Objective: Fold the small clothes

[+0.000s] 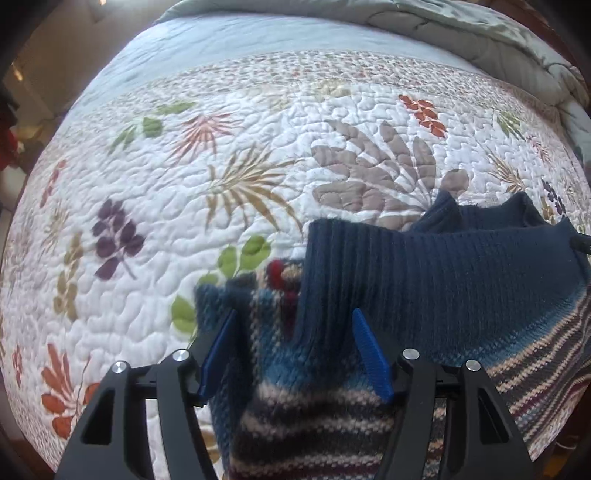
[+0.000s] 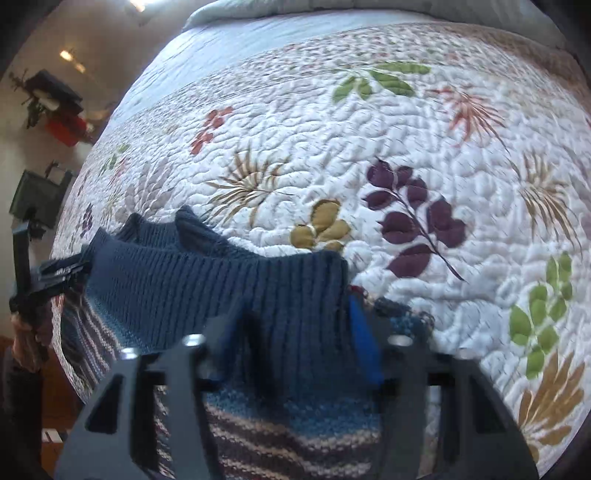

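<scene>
A small knitted sweater with a navy ribbed band and a blue, cream and maroon striped body lies on the floral quilt. My left gripper has its blue pads wide apart, with the sweater's edge bunched between them; the pads do not press the fabric. In the right wrist view the navy band fills the lower left, and my right gripper also stands open around the knit. The left gripper shows at the far left of that view.
The quilt covers a bed, with a pale blue sheet and a grey-green duvet at the far end. Room furniture and a red item stand beyond the bed's left edge.
</scene>
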The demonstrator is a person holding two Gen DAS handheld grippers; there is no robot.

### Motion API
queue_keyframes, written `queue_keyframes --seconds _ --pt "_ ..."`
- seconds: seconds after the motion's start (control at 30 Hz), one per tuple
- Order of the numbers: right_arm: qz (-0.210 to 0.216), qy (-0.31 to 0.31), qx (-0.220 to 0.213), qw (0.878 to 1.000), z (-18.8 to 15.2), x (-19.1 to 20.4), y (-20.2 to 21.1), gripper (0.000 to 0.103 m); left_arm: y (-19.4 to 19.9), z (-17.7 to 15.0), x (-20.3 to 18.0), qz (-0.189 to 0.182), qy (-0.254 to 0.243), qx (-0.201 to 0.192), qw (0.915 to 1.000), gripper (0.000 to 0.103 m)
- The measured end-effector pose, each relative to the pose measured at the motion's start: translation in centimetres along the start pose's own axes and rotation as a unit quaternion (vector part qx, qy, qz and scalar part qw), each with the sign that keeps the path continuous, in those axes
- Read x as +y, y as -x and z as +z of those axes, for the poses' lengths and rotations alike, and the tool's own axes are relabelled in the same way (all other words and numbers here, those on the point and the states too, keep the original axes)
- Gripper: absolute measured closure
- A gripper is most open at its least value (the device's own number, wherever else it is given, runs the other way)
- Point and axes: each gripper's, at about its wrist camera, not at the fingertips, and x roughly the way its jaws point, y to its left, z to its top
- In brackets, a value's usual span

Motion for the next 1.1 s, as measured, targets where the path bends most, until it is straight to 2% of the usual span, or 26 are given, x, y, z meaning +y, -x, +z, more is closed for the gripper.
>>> queue_keyframes --seconds 0.03,0.07,0.1,0.13,0.2,0.23,0.33,0.4,0.47,0.5,0.53,0.6,0.67,0.77,0.87,0.97,1.1 --pt "0.008 0.007 -0.001 1.000 0.0 0.1 0.1 0.093 0.1 0.0 -0.1 -0.017 0.006 0.000 0.9998 0.060" --pt "0.021 0.004 -0.007 1.000 -0.1 0.1 0.5 0.093 0.3 -0.1 -0.1 -0.033 0.012 0.001 0.9994 0.074" --pt "0.026 0.000 -0.015 1.000 -0.2 0.1 0.9 0.093 0.6 -0.3 -0.1 -0.032 0.017 -0.001 0.9993 0.076" --pt "0.025 -0.004 -0.023 0.999 -0.3 -0.1 1.1 0.093 0.6 -0.4 -0.2 -0.006 0.020 -0.004 0.9998 0.077" --pt "0.004 -0.007 -0.024 1.000 -0.4 -0.7 0.8 0.094 0.0 -0.6 -0.3 0.023 0.020 -0.011 0.9995 0.076" --pt "-0.008 -0.019 -0.016 1.000 -0.5 -1.3 0.2 0.094 -0.6 -0.9 -0.1 0.024 0.026 -0.010 0.9993 0.074" --pt "-0.003 -0.042 -0.014 0.999 -1.0 -2.1 -0.8 0.093 -1.0 -1.1 -0.3 0.030 0.025 -0.016 0.9991 0.073" --pt "-0.015 -0.035 -0.019 0.999 -1.2 -1.6 -0.3 0.091 -0.5 -1.2 -0.6 0.040 0.020 -0.016 0.9989 0.073" --pt "-0.024 -0.030 -0.024 0.999 -1.5 -1.0 0.8 0.078 0.7 -1.5 -0.9 0.053 0.016 -0.015 0.9983 0.073" --pt "-0.027 -0.028 -0.025 0.999 -1.9 -0.8 1.5 0.075 1.3 -1.8 -1.0 0.057 0.015 -0.018 0.9981 0.071" --pt "-0.036 -0.026 -0.027 0.999 -2.7 -0.5 2.5 0.074 2.3 -2.5 -1.4 0.061 0.013 -0.024 0.9978 0.064" --pt "-0.036 -0.028 -0.031 0.998 -4.6 -0.1 4.5 0.068 4.2 -4.1 -2.3 0.051 0.008 -0.038 0.9979 0.062" --pt "-0.031 -0.040 -0.028 0.998 -7.3 -0.1 6.4 0.054 5.5 -5.6 -3.3 0.018 0.008 -0.042 0.9989 0.059" --pt "-0.037 -0.056 -0.015 0.998 -10.9 -0.4 7.9 0.054 6.2 -8.0 -5.5 -0.017 0.004 -0.033 0.9993 0.058" --pt "-0.017 -0.090 0.000 0.996 -13.9 -1.5 8.6 0.054 5.9 -9.6 -7.6 -0.012 -0.013 -0.031 0.9994 0.058" --pt "-0.018 -0.100 0.008 0.995 -16.0 -2.3 8.4 0.053 4.9 -10.1 -8.5 -0.003 -0.014 -0.021 0.9997 0.057" --pt "0.024 -0.128 0.017 0.991 -17.9 -3.3 7.0 0.053 3.9 -10.5 -8.4 0.000 -0.008 -0.019 0.9998 0.053"
